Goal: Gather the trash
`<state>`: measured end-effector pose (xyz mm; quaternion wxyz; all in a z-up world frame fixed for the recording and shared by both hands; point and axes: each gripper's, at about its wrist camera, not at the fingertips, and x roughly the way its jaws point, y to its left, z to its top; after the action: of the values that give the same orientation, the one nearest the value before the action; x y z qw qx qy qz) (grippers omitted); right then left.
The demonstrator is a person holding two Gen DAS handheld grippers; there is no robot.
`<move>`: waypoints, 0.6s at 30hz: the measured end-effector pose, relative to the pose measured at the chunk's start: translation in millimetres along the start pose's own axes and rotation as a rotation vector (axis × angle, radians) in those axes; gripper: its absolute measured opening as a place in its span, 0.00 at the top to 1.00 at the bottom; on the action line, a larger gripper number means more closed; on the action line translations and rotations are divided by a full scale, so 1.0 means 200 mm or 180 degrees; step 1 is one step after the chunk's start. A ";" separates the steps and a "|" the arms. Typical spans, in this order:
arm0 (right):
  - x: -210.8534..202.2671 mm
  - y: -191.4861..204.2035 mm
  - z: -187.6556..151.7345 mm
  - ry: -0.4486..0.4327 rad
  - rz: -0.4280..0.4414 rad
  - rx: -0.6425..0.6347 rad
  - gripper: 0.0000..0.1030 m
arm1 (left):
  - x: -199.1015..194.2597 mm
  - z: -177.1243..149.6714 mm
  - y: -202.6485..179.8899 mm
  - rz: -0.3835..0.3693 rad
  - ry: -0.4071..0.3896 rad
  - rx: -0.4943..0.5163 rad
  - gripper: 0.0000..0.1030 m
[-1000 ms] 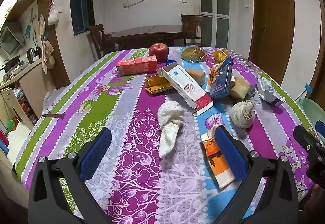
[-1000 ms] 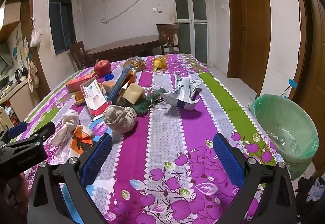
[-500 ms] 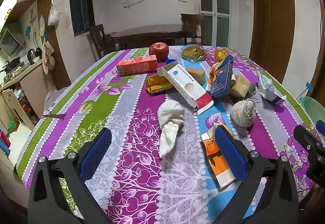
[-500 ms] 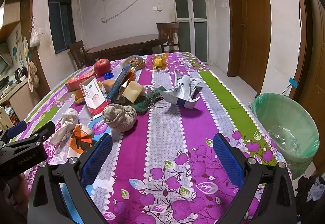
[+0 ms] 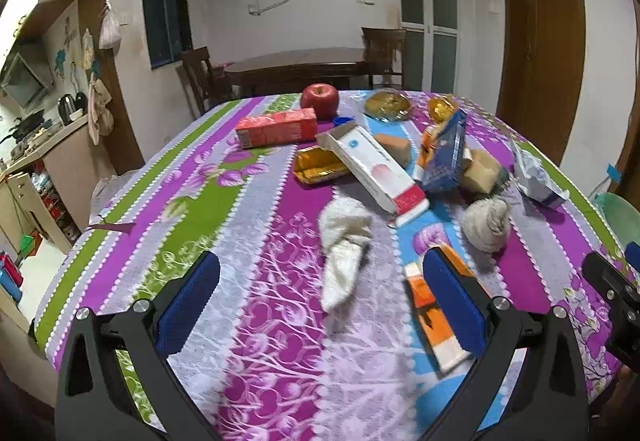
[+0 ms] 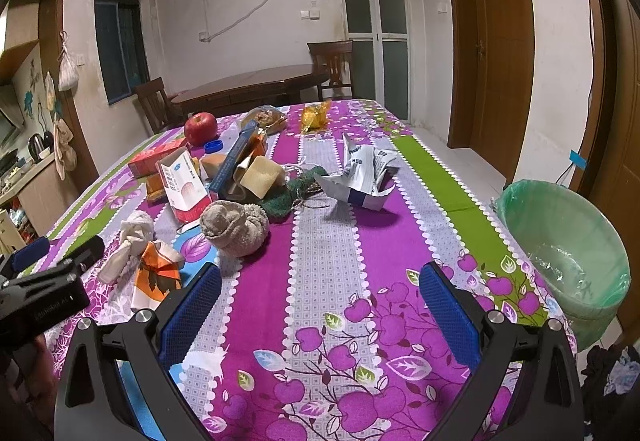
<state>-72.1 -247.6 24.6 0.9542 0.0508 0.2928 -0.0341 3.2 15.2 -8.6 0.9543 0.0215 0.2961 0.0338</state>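
Trash lies on a purple flowered tablecloth [image 5: 280, 321]. A white crumpled cloth [image 5: 346, 245] lies just beyond my open, empty left gripper [image 5: 320, 301]. An orange wrapper [image 5: 434, 305] lies under its right finger. A beige balled cloth [image 6: 234, 227], a white and red carton [image 6: 182, 187], a blue box [image 6: 236, 161] and crumpled paper [image 6: 364, 177] lie ahead of my open, empty right gripper [image 6: 320, 305]. A green-lined bin [image 6: 568, 253] stands off the table's right edge.
A red apple [image 5: 319, 101], a red box [image 5: 276, 128], a gold wrapper [image 5: 318, 169], sponge blocks [image 5: 480, 171] and wrapped food [image 5: 387, 105] sit further back. A wooden table and chairs [image 5: 296, 69] stand behind. A kitchen counter [image 5: 36, 145] is at the left.
Both grippers have edged slightly forward toward the trash. Nothing on the table has moved.
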 end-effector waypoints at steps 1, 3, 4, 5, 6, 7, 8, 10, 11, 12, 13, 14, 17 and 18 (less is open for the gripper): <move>0.00 0.00 0.00 0.0001 -0.0001 0.0001 0.04 | 0.01 0.01 0.01 0.0023 -0.0010 0.0003 0.05; 0.00 0.00 0.00 0.0004 0.0005 -0.0005 0.04 | 0.01 0.03 0.06 0.0049 -0.0033 0.0033 0.05; 0.00 0.00 0.01 0.0000 0.0005 -0.0011 0.04 | 0.02 0.04 0.09 0.0072 -0.0052 0.0054 0.05; 0.00 0.00 0.01 -0.0014 0.0000 -0.0016 0.04 | 0.02 0.05 0.12 0.0100 -0.0066 0.0075 0.05; 0.00 -0.01 0.01 -0.0030 -0.0002 -0.0017 0.04 | 0.03 0.06 0.17 0.0156 -0.0081 0.0113 0.05; -0.01 -0.01 0.02 -0.0061 0.0000 -0.0017 0.04 | 0.04 0.07 0.19 0.0204 -0.0087 0.0133 0.05; -0.02 -0.02 0.02 -0.0090 0.0007 -0.0018 0.04 | 0.04 0.08 0.23 0.0243 -0.0094 0.0134 0.05; -0.03 -0.03 0.03 -0.0139 0.0042 -0.0028 0.04 | 0.05 0.09 0.32 0.0265 -0.0061 0.0065 0.05; -0.03 -0.03 0.04 -0.0157 0.0074 -0.0041 0.04 | 0.06 0.10 0.35 0.0244 -0.0028 0.0024 0.05; -0.04 -0.02 0.05 -0.0185 0.0127 -0.0077 0.04 | 0.07 0.09 0.39 0.0196 0.0020 -0.0022 0.05; -0.04 -0.01 0.05 -0.0202 0.0174 -0.0119 0.04 | 0.07 0.09 0.41 0.0171 0.0046 -0.0039 0.05; -0.05 0.00 0.05 -0.0216 0.0232 -0.0180 0.04 | 0.07 0.09 0.42 0.0154 0.0060 -0.0041 0.05; -0.06 0.08 0.06 -0.0170 0.0578 -0.0449 0.07 | 0.06 0.08 0.43 0.0186 0.0011 0.0071 0.05; -0.06 0.12 0.05 -0.0128 0.0695 -0.0548 0.10 | 0.05 0.08 0.44 0.0216 -0.0020 0.0107 0.05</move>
<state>-74.8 -224.4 41.0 0.9588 -0.0004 0.2682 0.0941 16.9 102.6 4.5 0.9531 0.0477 0.2927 0.0611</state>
